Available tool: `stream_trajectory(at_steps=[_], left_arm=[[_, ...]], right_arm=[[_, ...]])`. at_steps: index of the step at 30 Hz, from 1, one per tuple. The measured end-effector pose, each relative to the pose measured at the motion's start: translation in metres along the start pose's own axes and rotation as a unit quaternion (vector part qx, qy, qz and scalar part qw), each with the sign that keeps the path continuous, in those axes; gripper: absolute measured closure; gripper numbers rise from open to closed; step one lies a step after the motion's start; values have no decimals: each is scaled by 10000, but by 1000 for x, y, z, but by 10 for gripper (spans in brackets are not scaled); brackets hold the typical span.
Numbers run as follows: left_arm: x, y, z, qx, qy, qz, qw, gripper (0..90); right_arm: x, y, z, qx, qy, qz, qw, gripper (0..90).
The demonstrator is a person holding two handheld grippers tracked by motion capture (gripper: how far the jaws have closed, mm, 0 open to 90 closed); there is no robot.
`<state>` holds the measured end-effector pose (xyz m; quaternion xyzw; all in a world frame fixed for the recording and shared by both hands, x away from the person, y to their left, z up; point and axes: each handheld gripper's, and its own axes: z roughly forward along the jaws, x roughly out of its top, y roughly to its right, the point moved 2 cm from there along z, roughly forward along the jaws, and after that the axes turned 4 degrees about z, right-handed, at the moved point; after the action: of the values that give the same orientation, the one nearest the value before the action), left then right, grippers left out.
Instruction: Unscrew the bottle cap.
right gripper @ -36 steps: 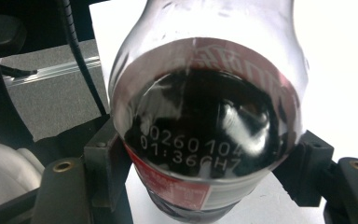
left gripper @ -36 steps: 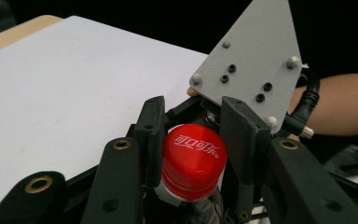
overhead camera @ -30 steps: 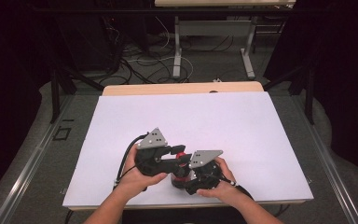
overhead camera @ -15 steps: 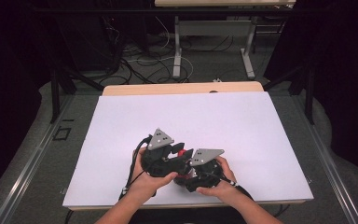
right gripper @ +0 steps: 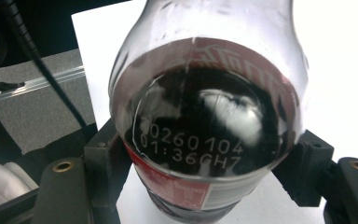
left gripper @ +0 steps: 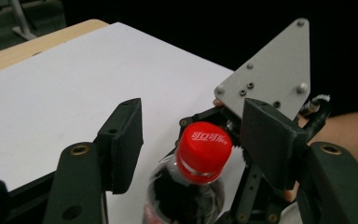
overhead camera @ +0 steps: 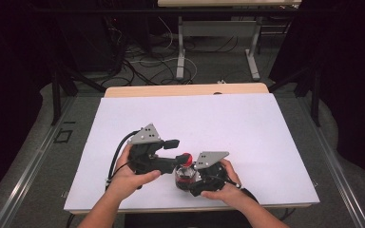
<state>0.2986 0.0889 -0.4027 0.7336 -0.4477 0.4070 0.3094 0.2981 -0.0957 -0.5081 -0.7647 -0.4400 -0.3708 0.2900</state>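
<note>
Dark room w/ cables on the floor at 12 o'clock; we work on a white table [overhead camera: 247,128] w/ a wooden strip along its far edge. Our cola bottle [overhead camera: 184,175] stands near the table's 6 o'clock edge, dark liquid inside, red cap [left gripper: 203,150] on top. Our right gripper [overhead camera: 193,183] is clamped on the bottle's body from approx 3 o'clock; in the right gripper view the black jaws press both sides of the bottle [right gripper: 205,126] below its shoulder. Our left gripper [overhead camera: 183,159] comes in from 9 o'clock; its jaws have just been opening and stand apart either side of the cap, pads [left gripper: 123,140] not touching it
</note>
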Motion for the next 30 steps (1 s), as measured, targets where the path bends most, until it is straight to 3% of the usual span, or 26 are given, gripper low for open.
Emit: stream_trajectory(at_steps=[6,9,15,23,26,30], left_arm=[[-3,2,4,-559,-165,293,9979,401],[-3,1,8,-659,-273,283,9971,434],[-3,-1,12,-652,-302,271,9970,532],[-5,-1,17,-699,-251,177,9971,582],[-6,1,19,-628,-227,166,9976,600],[-6,6,21,-321,-175,116,9993,609]], right_arm=[[0,-2,1,97,-75,-78,9999,287],[0,-5,2,123,-15,-82,9999,287],[0,-7,2,194,-24,-164,9997,287],[0,-7,3,188,-43,-173,9997,287],[0,-7,3,145,-30,-192,9997,287],[-1,-5,3,132,-73,-152,9998,288]])
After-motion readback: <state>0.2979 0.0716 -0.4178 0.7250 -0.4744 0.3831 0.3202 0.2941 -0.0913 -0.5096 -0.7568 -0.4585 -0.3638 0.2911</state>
